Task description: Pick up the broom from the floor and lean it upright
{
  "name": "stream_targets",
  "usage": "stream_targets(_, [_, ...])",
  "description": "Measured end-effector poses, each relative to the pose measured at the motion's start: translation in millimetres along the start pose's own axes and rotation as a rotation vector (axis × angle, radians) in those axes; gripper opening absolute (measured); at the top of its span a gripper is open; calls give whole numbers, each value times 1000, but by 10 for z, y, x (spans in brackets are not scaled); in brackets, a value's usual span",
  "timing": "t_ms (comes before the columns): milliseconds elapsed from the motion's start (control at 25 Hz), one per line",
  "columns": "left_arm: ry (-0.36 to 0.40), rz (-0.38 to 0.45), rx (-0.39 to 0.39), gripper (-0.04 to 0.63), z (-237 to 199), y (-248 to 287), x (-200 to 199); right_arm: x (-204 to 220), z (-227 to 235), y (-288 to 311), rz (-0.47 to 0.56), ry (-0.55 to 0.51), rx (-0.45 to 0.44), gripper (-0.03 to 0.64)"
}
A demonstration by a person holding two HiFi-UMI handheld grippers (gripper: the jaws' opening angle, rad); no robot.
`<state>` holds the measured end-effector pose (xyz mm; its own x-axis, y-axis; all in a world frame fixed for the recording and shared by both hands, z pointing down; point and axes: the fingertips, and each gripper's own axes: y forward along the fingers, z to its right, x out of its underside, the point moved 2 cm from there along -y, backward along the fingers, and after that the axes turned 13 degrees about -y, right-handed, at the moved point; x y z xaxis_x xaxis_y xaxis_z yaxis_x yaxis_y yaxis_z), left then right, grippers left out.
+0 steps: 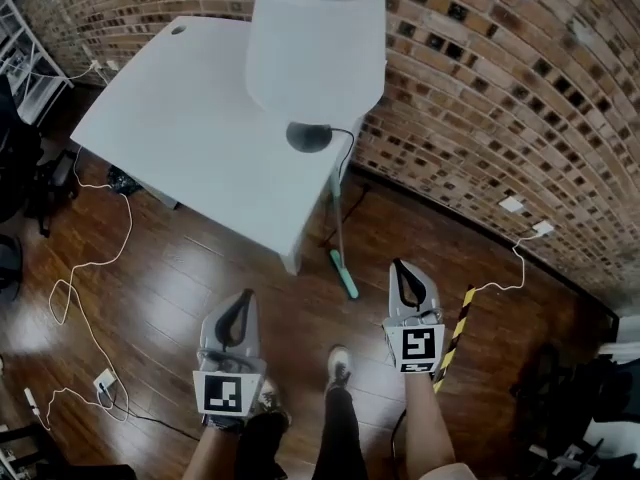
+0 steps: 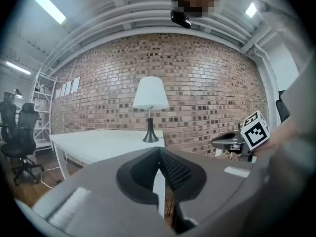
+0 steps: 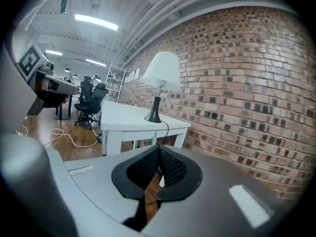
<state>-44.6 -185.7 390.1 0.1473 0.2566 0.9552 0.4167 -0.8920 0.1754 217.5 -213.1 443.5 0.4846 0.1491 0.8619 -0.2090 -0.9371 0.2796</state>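
**Near to far, head view.** The left tool [image 1: 244, 300] and the right tool [image 1: 403, 276] are held side by side above the wooden floor [image 1: 190, 278]. The jaws of each are pressed together on nothing. Ahead, between the two but nearer the right tool, the broom [image 1: 340, 223] is propped steeply. Its teal lower end is set on the floor, and its pole is carried up and away to the corner of the white tabletop [image 1: 180, 118], before the brick wall [image 1: 480, 88]. The leaning is judged done.
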Motion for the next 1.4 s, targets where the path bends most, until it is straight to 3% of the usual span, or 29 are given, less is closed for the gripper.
stream_targets(160, [40,-3,44,0,86,-297,-498,-589,-7,-671,-6,14,40,12])
stream_targets(360, [88,84,169,0,378,-618,-1221,-1316,50,-1513,17,11,99,12])
stream_targets(560, [96,92,247,0,499,-1070,-1578,-1795,-30,-2109,34,25,143,12])
stream_targets(1040, [121,99,238,0,997,-1777,-1668,-2237,-96,-3124,64,49,195,12])
stream_targets(1400, [185,88,234,0,1901,-2819,-1240,-1940,-204,-4381,92,72,183,12])
